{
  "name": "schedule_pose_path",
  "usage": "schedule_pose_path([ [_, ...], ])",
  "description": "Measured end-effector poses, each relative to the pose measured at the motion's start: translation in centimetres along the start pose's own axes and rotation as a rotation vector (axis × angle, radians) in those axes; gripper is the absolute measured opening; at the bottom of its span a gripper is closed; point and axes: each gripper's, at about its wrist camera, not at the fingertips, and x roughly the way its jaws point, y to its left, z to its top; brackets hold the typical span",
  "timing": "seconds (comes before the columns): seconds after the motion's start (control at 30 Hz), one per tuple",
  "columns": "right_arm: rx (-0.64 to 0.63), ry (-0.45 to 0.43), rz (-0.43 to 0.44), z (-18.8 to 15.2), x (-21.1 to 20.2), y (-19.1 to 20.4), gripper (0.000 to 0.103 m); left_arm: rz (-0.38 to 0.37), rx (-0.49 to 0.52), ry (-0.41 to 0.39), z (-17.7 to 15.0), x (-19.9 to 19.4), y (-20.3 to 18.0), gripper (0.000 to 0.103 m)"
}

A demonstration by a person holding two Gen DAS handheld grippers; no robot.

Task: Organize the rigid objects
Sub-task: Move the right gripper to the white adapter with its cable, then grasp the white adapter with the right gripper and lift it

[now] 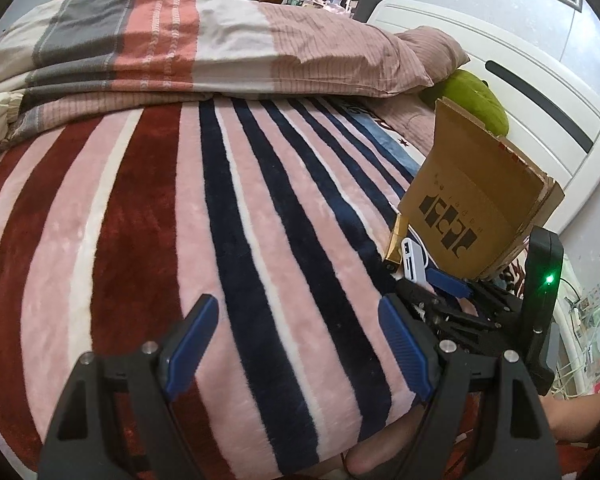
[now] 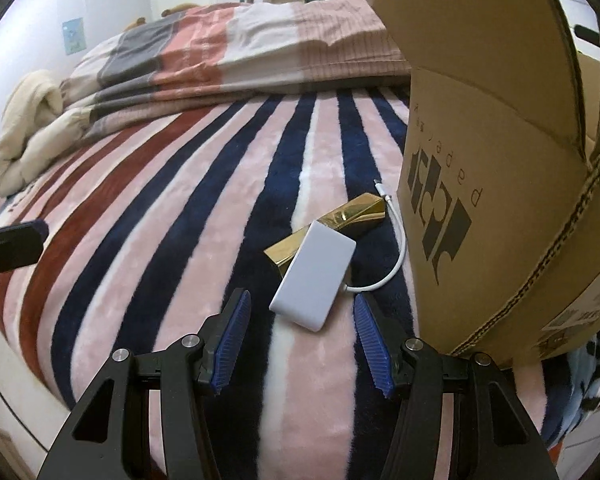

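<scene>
- The cardboard box [image 2: 499, 168] stood on the striped blanket [image 2: 180, 220] of the bed, near the blanket's right edge, its top flaps raised; what lay inside it could not be seen from either camera.
- Just beside the box's printed wall, the white adapter hub [image 2: 313, 280] lay flat on the blanket, its far end resting on the gold bar [image 2: 355, 216], which lay at a slant a little farther along that wall.
- The hub's white cable [image 2: 391, 264] curled through the narrow gap between the hub and the box, its plug end lying close against the box wall.
- The right gripper [image 2: 301, 344] hovered in front of the box's near corner with its jaws wide, the hub's near end just ahead of the blue pads [image 2: 369, 340] and touching neither.
- The left gripper [image 1: 296, 344] was held well out from the box over bare blanket, jaws wide and holding nothing.
- Away from the box, the blanket ran unbroken up to the folded quilt [image 1: 160, 40] at the far side of the bed.
- Behind the box, a green cushion [image 1: 475, 96] lay against the white headboard [image 1: 539, 92].
</scene>
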Motion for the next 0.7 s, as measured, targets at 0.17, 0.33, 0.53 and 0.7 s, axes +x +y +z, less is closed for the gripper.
schedule_pose_path([
  [0.17, 0.007, -0.015, 0.009, -0.2, -0.2, 0.0, 0.027, 0.008, -0.007, -0.001, -0.1, -0.4, 0.2, 0.080],
  [0.33, -0.078, -0.026, 0.100, -0.5, -0.9, 2.5, 0.027, 0.022, -0.015, -0.008, -0.2, -1.0, 0.6, 0.080],
  [0.53, -0.290, -0.004, 0.243, -0.1, -0.8, 7.3, 0.025, 0.049, -0.034, -0.007, -0.4, -1.6, 1.4, 0.080],
  [0.7, -0.286, 0.104, 0.240, 0.1, 1.5, 8.1, 0.026, 0.066, -0.055, -0.003, -0.6, -1.7, 1.9, 0.080],
])
